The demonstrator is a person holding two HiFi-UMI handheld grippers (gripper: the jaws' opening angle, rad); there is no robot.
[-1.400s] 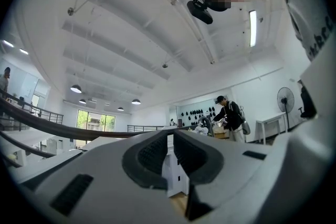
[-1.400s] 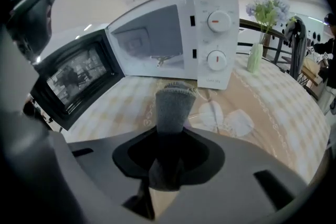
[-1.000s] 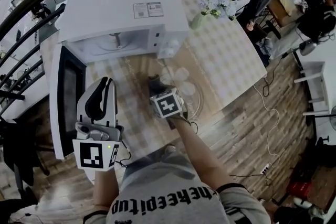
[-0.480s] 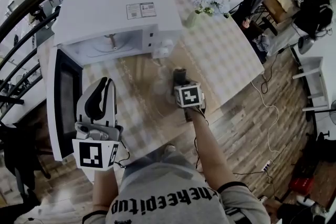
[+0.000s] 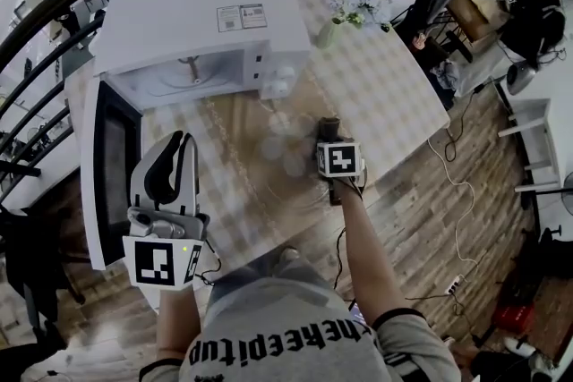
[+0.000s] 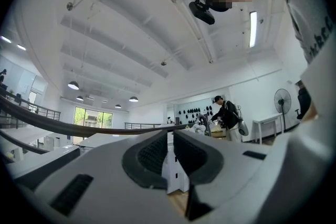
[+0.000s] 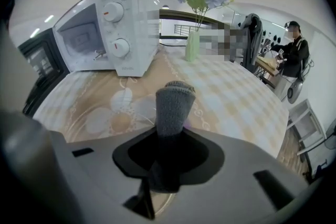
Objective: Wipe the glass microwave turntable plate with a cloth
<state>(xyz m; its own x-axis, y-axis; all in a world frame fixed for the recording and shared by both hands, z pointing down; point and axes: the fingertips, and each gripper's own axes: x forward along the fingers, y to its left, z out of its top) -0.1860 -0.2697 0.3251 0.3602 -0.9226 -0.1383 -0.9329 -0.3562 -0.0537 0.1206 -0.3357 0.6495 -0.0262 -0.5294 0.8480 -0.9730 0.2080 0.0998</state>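
Plainly, the move ahead turns on the right tongs [image 5: 331, 139], which are clamped on a grey cloth [image 7: 176, 105]. They sit at the right edge of the clear glass plate [image 5: 282, 152], so the plate's open face spreads left of the cloth in the head view. The plate lies flat on the counter [image 5: 385, 103], and being round it has no long axis to line up with. Whether the cloth tip touches the glass cannot be told.

The left tongs [image 5: 183, 139] are together on nothing, raised at lower left and well apart from the plate, so the right hand is far nearer. The microwave [image 5: 201, 22], its door open, stands above the plate at upper left. A vase of flowers [image 5: 345, 18] is up right of it. Neither blocks a leftward sweep, I judge.
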